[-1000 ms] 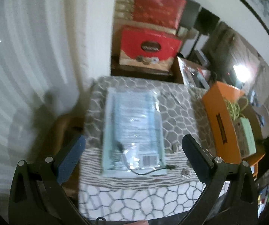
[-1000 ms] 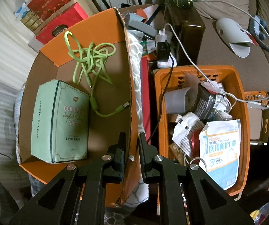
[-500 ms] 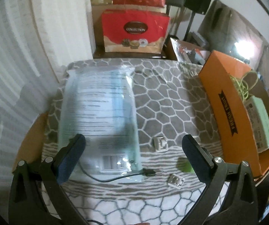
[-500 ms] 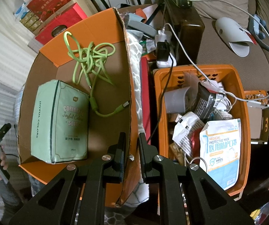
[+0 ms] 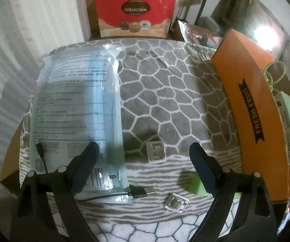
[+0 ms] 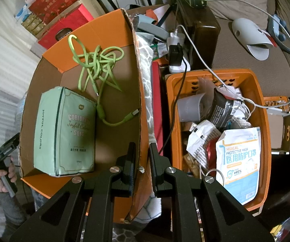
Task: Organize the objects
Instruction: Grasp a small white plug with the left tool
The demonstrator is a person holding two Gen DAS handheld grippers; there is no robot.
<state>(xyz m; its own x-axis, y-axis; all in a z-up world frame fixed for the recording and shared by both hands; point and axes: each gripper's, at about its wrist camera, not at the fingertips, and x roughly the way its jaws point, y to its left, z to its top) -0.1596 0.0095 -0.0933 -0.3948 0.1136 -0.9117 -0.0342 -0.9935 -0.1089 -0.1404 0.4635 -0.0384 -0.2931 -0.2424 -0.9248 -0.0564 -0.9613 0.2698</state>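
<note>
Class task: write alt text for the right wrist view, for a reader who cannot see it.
The right tool is clamped shut on the side wall of an orange cardboard box holding a green tissue pack and a tangled green cable. Beside it sits an orange basket of packets.

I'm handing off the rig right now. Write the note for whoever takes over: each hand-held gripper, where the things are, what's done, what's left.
Left hand-held gripper: jaws closing, nothing held, above the white clip on the patterned cloth.
Right hand-held gripper: shut on the wall of the orange box, steadying it.
Done: the green tissue pack and green cable are in the box.
Left on the cloth: that clip, a second white clip, the black cable, the clear packet and a small green item partly hidden by a finger.
</note>
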